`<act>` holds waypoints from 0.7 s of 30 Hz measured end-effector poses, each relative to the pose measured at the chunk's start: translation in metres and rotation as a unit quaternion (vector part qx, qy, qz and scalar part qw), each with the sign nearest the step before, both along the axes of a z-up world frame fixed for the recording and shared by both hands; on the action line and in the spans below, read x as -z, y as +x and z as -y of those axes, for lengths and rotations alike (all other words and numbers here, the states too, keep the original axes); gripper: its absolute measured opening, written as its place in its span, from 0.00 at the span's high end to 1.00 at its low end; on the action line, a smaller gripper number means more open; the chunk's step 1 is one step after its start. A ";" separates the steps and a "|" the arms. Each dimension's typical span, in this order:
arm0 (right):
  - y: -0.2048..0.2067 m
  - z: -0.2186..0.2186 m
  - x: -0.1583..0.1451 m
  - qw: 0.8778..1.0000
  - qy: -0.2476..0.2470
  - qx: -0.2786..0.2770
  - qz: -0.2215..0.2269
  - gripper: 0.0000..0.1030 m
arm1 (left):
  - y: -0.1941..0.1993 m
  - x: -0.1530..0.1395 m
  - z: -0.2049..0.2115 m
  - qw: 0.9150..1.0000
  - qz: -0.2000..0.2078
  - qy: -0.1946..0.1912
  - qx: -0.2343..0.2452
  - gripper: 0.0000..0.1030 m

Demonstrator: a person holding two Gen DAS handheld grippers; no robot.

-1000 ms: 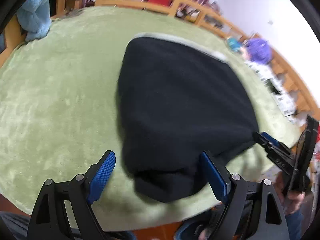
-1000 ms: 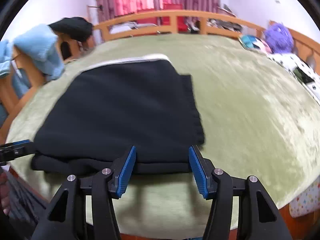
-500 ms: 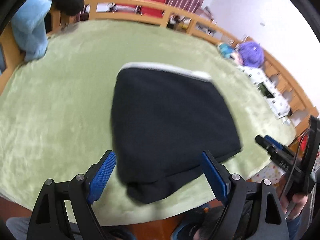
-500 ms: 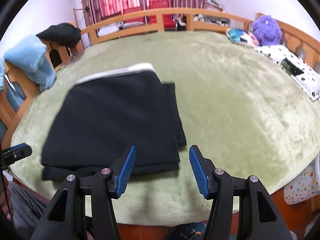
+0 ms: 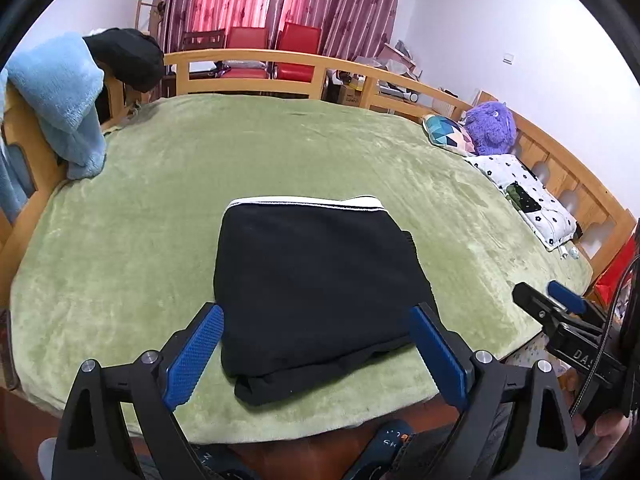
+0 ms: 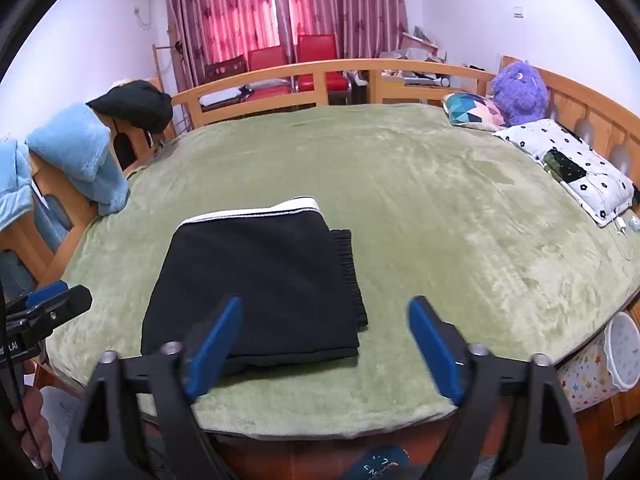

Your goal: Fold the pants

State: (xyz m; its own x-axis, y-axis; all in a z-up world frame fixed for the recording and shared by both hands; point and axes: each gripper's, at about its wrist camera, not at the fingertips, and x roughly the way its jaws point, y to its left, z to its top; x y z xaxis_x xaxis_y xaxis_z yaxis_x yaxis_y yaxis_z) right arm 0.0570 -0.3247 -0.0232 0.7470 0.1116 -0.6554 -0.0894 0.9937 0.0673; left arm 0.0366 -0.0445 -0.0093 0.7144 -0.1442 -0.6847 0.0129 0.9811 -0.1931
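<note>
Both grippers sit higher and farther back from the pants than a second ago, so far more of the bed and room shows in each wrist view. The left gripper has just been opening its jaws a little further; they stand wide apart above the bed's near edge, and though the folded bundle appears between them in the view, the blue pads touch nothing. The right gripper has just been opening from about half-spread to wide; earlier its jaws hovered at the bundle's near edge, now they hang clear of the cloth with nothing held.

The black pants lie folded into a compact rectangle on the green blanket, close to the bed's near edge and nearer its left side, the white waistband turned toward the far rail and a ribbed cuff peeking out on the right.

The bed has a wooden rail all around. A light blue towel and a dark garment hang over the left rail. At the far right corner sit a patterned cushion, a purple plush toy and a white spotted pillow. Red chairs stand before maroon curtains.
</note>
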 end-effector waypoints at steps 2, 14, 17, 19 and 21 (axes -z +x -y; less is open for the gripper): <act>-0.007 0.002 -0.003 1.000 -0.007 0.003 0.018 0.01 | -0.007 -0.005 0.002 1.000 0.008 0.009 -0.010 0.05; -0.028 0.013 -0.013 1.000 -0.008 0.012 0.013 0.00 | -0.024 -0.018 0.012 0.999 0.030 0.019 -0.018 0.03; -0.028 0.013 -0.013 1.000 -0.008 0.011 0.014 0.00 | -0.026 -0.018 0.014 0.999 0.035 0.021 -0.021 0.03; -0.029 0.014 -0.013 1.000 -0.010 0.014 0.015 0.00 | -0.026 -0.018 0.013 0.999 0.033 0.019 -0.022 0.03; -0.028 0.014 -0.014 1.000 -0.013 0.016 0.016 0.00 | -0.025 -0.017 0.013 0.999 0.033 0.019 -0.023 0.03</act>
